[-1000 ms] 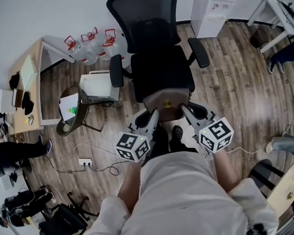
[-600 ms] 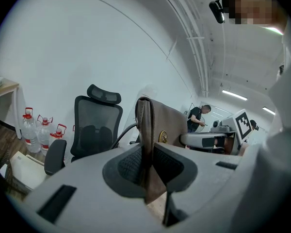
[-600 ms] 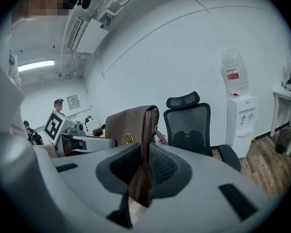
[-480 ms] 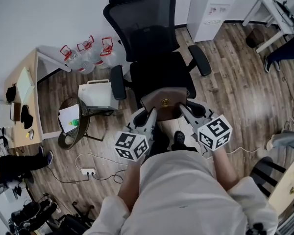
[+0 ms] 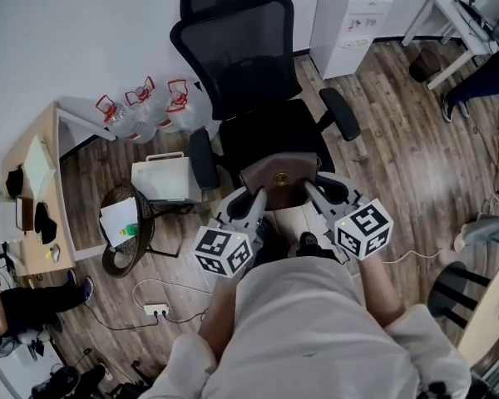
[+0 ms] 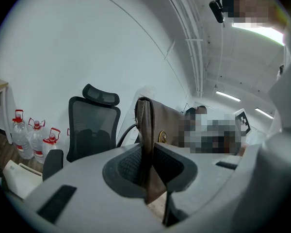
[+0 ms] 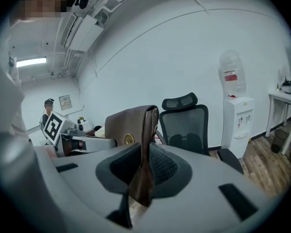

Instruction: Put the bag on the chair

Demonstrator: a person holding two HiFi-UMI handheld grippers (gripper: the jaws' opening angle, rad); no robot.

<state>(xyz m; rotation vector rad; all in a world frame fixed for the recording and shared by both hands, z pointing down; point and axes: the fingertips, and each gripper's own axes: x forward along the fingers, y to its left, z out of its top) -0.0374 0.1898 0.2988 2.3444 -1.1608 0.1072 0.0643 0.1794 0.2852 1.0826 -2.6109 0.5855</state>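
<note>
A brown leather bag [image 5: 280,180] with a round gold clasp hangs between my two grippers, just in front of the seat edge of the black mesh office chair [image 5: 270,127]. My left gripper [image 5: 255,199] is shut on the bag's left side edge [image 6: 146,144]. My right gripper [image 5: 310,191] is shut on the bag's right side edge [image 7: 145,154]. In the left gripper view the chair [image 6: 92,130] stands beyond the bag, and in the right gripper view the chair [image 7: 184,125] shows behind it.
A white water dispenser [image 5: 349,15] stands right of the chair against the wall. Three water jugs [image 5: 145,106], a white box [image 5: 162,177] and a wire bin [image 5: 121,227] lie to the left, beside a wooden desk [image 5: 33,189]. Cables and a power strip [image 5: 155,310] trail on the wood floor.
The view has shifted forward and the chair sits slightly lower-left in the head view. Both grippers keep hold of the bag, now a little closer to the seat.
</note>
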